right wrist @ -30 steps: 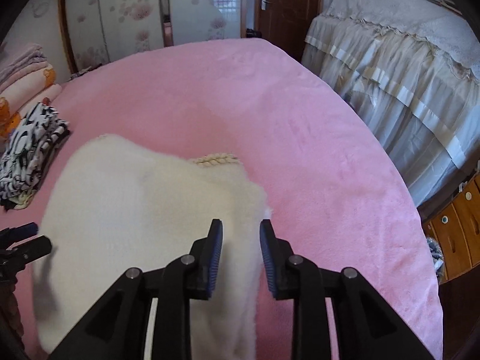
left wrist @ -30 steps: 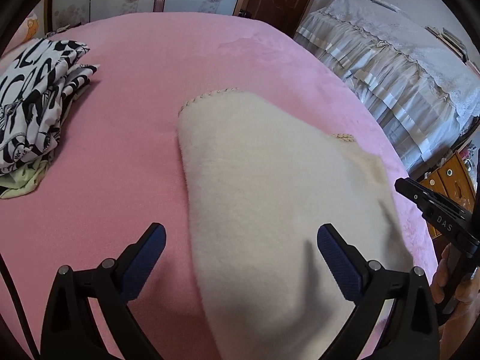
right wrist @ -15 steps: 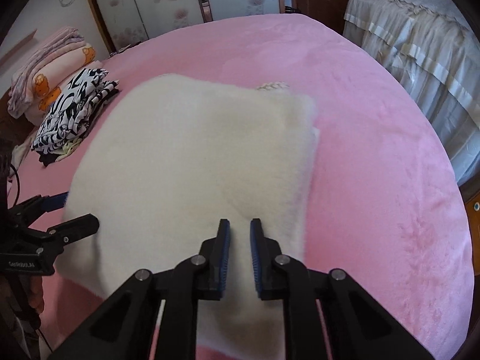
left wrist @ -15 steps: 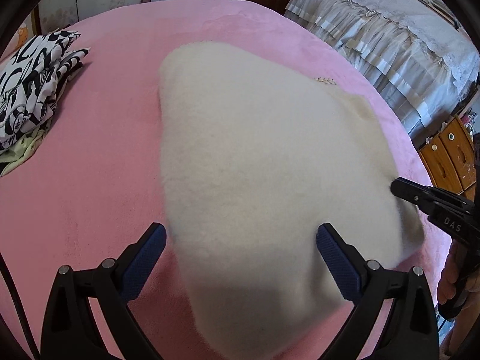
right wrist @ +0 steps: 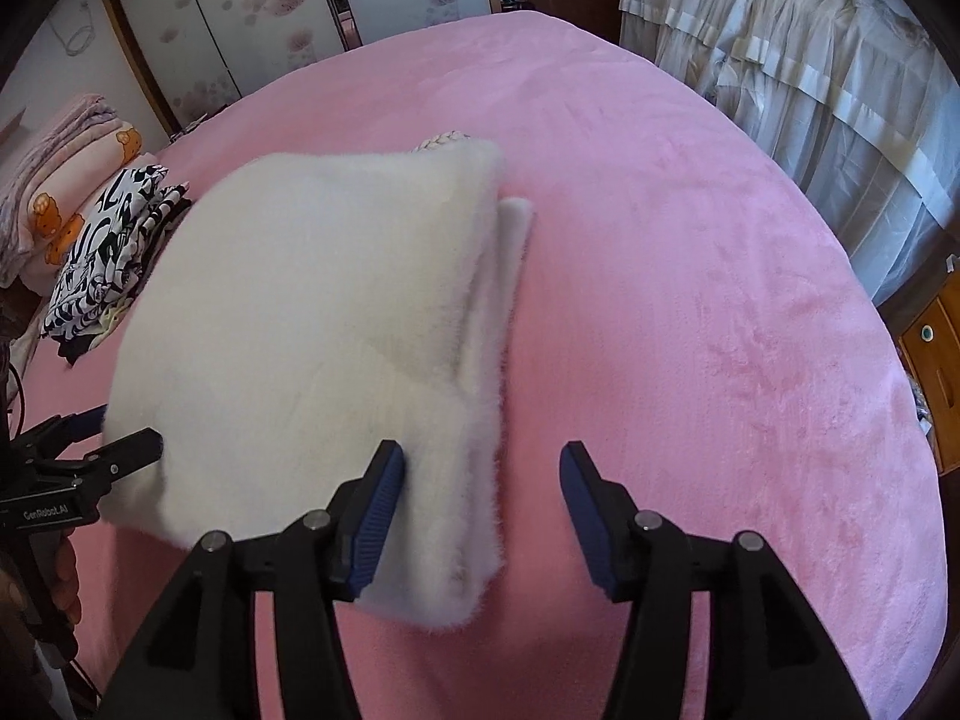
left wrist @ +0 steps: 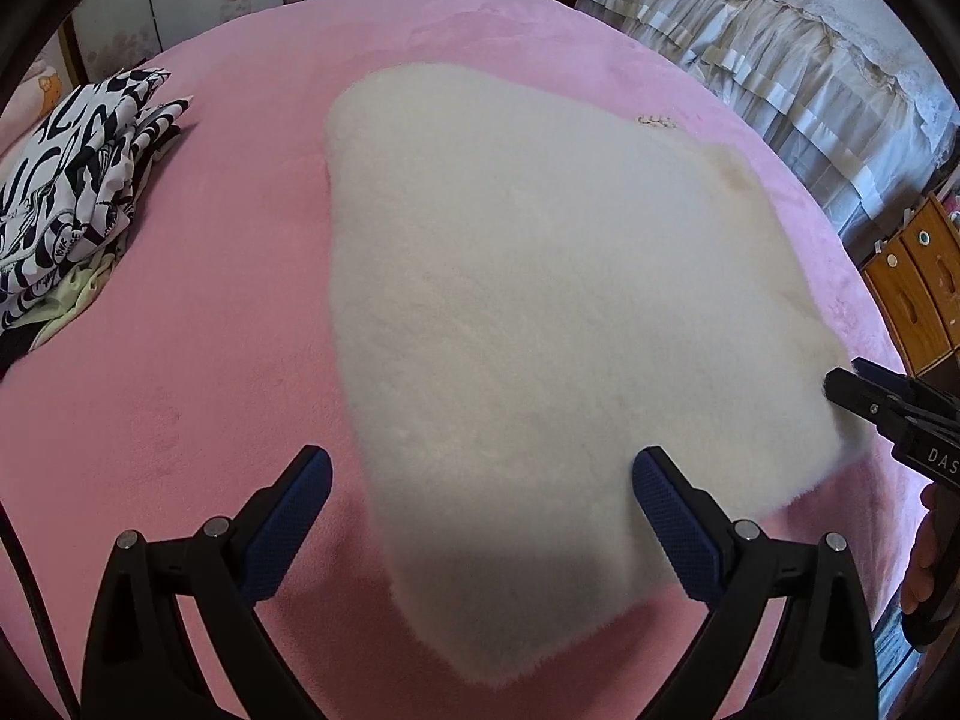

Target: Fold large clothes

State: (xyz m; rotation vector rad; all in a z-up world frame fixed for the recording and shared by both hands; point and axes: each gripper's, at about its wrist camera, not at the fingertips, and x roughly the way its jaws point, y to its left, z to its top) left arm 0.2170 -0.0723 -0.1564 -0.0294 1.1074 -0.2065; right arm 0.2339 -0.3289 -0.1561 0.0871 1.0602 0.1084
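Observation:
A cream fleecy garment [left wrist: 540, 312] lies folded on the pink bed [left wrist: 180, 372]; it also shows in the right wrist view [right wrist: 312, 324] with layered edges on its right side. My left gripper [left wrist: 480, 516] is open, its fingers spread wide over the garment's near end. My right gripper [right wrist: 480, 510] is open at the garment's near right corner; its left finger [right wrist: 375, 504] rests against the fleece. The right gripper also shows at the right edge of the left wrist view [left wrist: 888, 414].
A folded black-and-white patterned garment [left wrist: 66, 198] lies at the left of the bed, also seen in the right wrist view [right wrist: 114, 252]. Folded blankets [right wrist: 54, 192] are stacked beyond. A lace-covered bed [left wrist: 780, 60] and wooden drawers [left wrist: 918, 288] stand to the right.
My right gripper was shut on the garment's edge and has opened, letting it go. The garment has settled flat on the bed. My left gripper stays open.

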